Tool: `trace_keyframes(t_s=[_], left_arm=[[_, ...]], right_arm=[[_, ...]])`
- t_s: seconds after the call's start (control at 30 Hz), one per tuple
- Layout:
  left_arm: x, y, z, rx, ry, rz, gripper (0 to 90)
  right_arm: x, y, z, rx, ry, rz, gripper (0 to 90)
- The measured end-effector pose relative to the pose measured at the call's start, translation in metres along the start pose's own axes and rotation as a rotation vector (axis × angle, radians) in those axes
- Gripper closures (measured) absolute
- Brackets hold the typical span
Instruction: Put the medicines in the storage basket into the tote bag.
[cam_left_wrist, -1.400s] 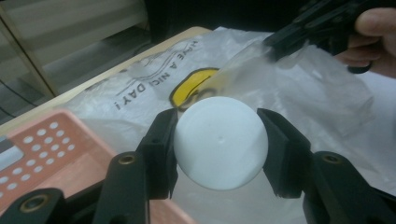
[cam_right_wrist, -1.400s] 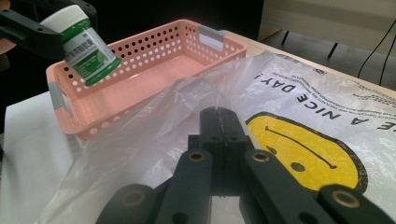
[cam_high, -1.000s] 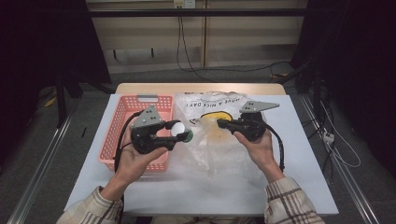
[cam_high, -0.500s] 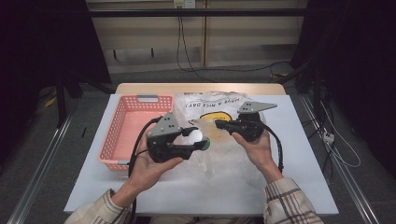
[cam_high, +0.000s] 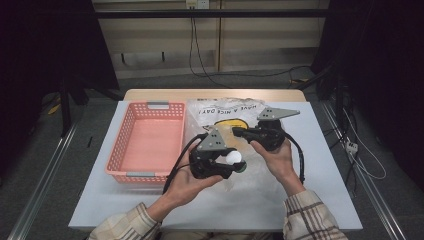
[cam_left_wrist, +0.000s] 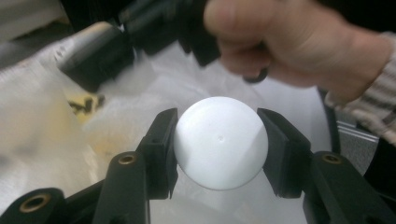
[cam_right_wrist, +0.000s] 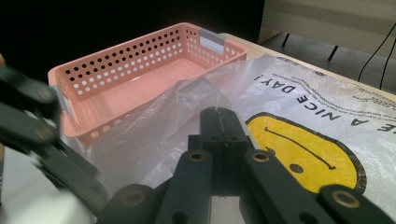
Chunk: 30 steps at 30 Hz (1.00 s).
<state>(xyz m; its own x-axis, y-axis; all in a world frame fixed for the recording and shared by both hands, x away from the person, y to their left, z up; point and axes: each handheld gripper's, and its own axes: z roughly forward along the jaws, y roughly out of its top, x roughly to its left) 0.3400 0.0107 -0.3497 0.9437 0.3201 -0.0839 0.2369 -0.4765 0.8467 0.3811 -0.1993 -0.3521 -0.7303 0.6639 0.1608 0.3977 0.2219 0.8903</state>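
Note:
A white ball (cam_left_wrist: 220, 142) sits clamped between the black jaws of my left gripper (cam_left_wrist: 218, 144). In the high view that gripper (cam_high: 234, 163) holds the ball (cam_high: 232, 158) just above the near part of a clear plastic bag (cam_high: 227, 114) printed with a yellow smiley face. My right gripper (cam_high: 237, 132) is over the bag's middle, with its jaws closed on a raised fold of the bag's film (cam_right_wrist: 201, 95). In the right gripper view the smiley (cam_right_wrist: 303, 149) lies to the right of the shut jaws. The two grippers are close together, the left one nearer the person.
A pink perforated basket (cam_high: 131, 131) stands on the white table (cam_high: 325, 170) left of the bag; nothing shows inside it. In the right gripper view the basket (cam_right_wrist: 93, 70) lies beyond the lifted film. Cables run along the floor behind the table.
My left gripper has carried the white ball rightward and nearer, from over the basket to over the bag's near part. The right gripper has stayed almost still on the bag.

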Motion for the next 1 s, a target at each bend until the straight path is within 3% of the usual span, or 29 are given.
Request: trace_keyframes(t_s=[0.17, 0.23, 0.53, 0.87, 1.0], left_arm=[[0.003, -0.008, 0.02, 0.019, 0.01, 0.004, 50.9], [0.007, -0.01, 0.025, 0.016, 0.024, -0.011, 50.9], [0.032, -0.029, 0.045, 0.089, 0.086, -0.072, 50.9], [0.046, -0.038, 0.071, 0.097, 0.153, -0.139, 50.8], [0.049, -0.041, 0.079, 0.089, 0.171, -0.138, 50.8]], right_arm=[[0.001, -0.001, 0.002, 0.01, 0.003, -0.004, 90.0], [0.002, -0.001, 0.003, 0.014, 0.006, -0.005, 90.0], [0.002, -0.002, 0.005, 0.032, 0.004, 0.002, 90.0], [0.001, -0.007, 0.008, 0.058, -0.004, 0.024, 90.0], [0.001, -0.01, 0.01, 0.071, -0.002, 0.03, 90.0]])
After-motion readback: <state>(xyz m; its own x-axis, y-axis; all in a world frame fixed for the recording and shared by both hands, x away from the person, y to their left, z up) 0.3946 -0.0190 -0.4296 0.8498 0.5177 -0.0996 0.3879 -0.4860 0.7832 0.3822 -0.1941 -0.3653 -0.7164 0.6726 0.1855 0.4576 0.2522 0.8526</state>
